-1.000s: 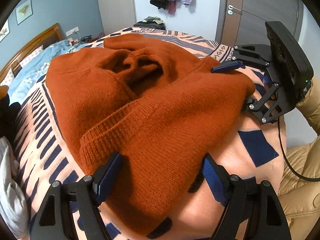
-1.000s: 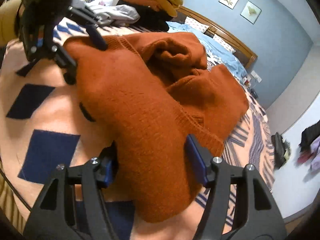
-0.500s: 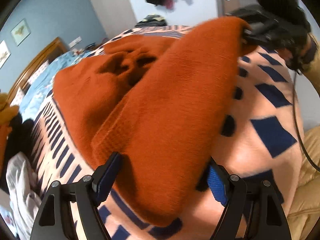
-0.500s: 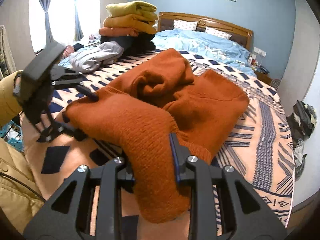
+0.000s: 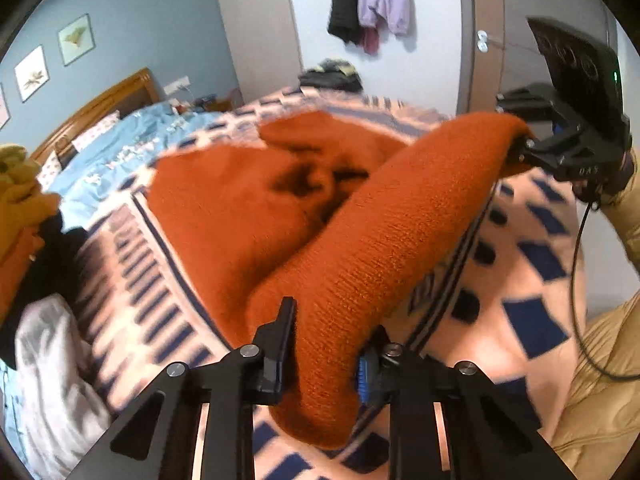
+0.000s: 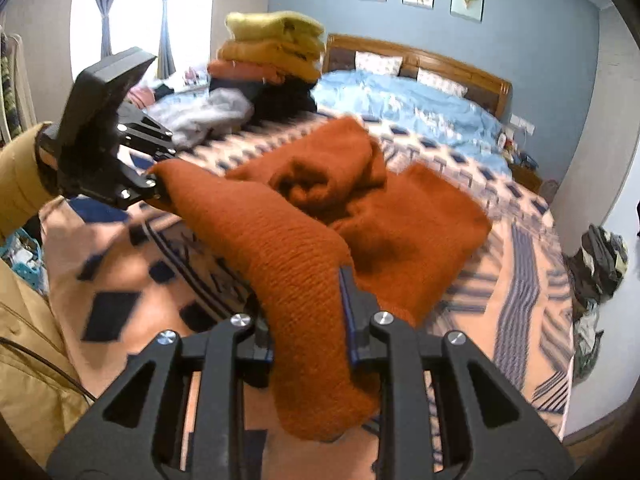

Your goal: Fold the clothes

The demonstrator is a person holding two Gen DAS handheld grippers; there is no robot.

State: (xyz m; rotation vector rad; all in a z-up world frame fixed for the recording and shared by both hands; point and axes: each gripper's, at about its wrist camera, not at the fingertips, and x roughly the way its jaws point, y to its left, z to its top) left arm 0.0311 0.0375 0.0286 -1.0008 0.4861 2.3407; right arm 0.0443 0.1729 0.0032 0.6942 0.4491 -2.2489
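Note:
A rust-orange knitted sweater (image 5: 400,220) lies crumpled on the patterned bedspread (image 5: 532,320), and its near edge is raised off the bed and stretched between my two grippers. My left gripper (image 5: 326,332) has one end of that edge between its pads, its jaws closing on the knit. My right gripper (image 6: 304,292) pinches the other end, its jaws also closing. Each wrist view shows the other tool at the far end of the taut edge: the right gripper (image 5: 520,148) and the left gripper (image 6: 158,184). The rest of the sweater (image 6: 400,220) lies bunched behind.
A stack of folded sweaters (image 6: 272,48) and a grey garment (image 6: 200,114) sit at the bed's far left. A blue duvet (image 6: 400,96) covers the head end. Dark clothes (image 6: 600,256) lie on the floor at right. A person's tan sleeve (image 6: 16,184) is close by.
Both grippers went from open astride the sweater's edge to clamped on it. They have risen, lifting that edge off the bedspread into a taut band between them.

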